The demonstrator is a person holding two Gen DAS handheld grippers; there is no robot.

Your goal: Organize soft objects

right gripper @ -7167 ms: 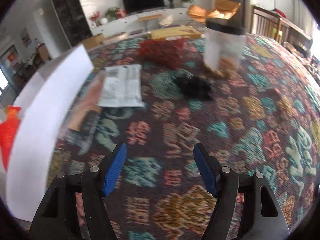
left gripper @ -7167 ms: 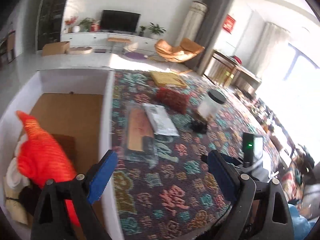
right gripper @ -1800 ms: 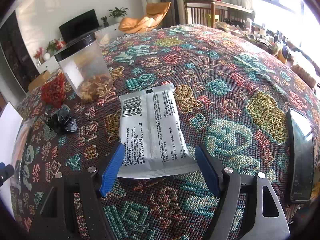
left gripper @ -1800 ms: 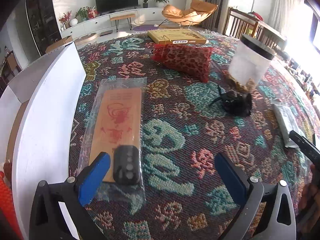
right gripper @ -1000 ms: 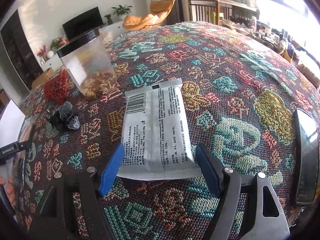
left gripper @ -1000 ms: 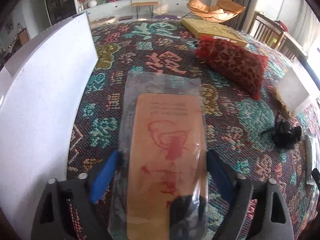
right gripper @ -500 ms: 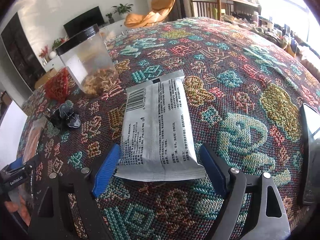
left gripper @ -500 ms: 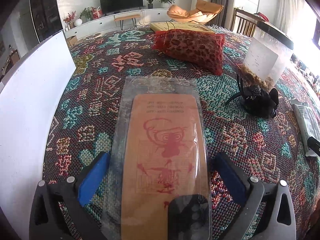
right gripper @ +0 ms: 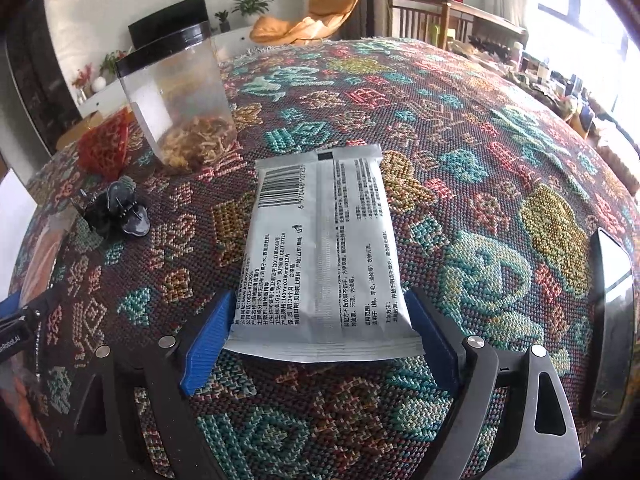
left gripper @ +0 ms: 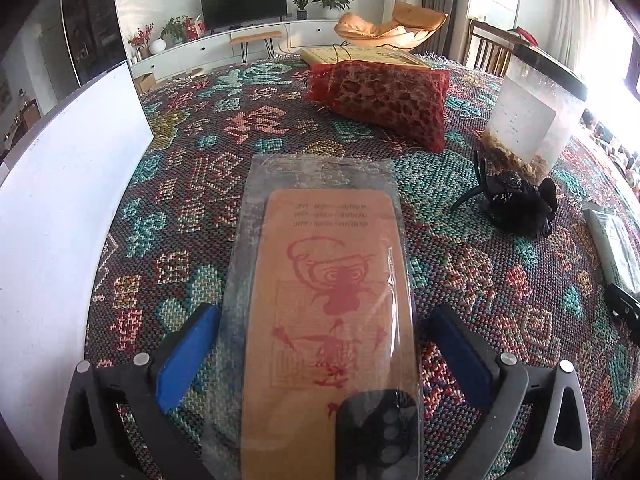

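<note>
A clear plastic bag with an orange printed card (left gripper: 328, 288) lies flat on the patterned tablecloth. My left gripper (left gripper: 324, 344) is open with its blue fingers on either side of the bag's near end. A grey-white sachet with a barcode (right gripper: 324, 256) lies on the cloth. My right gripper (right gripper: 318, 332) is open and straddles the sachet's near end. The sachet also shows at the right edge of the left wrist view (left gripper: 612, 244). A red mesh pouch (left gripper: 384, 92) lies farther back.
A white box wall (left gripper: 60, 208) stands at the left. A clear jar with a black lid (right gripper: 180, 100) and a black hair clip (right gripper: 116, 212) sit mid-table. A yellow flat box (left gripper: 360, 56) lies at the far edge. A dark phone (right gripper: 612, 320) lies at the right.
Both grippers have moved forward a little over their packets, so the bag and the sachet sit deeper between the fingers. Neither packet has moved.
</note>
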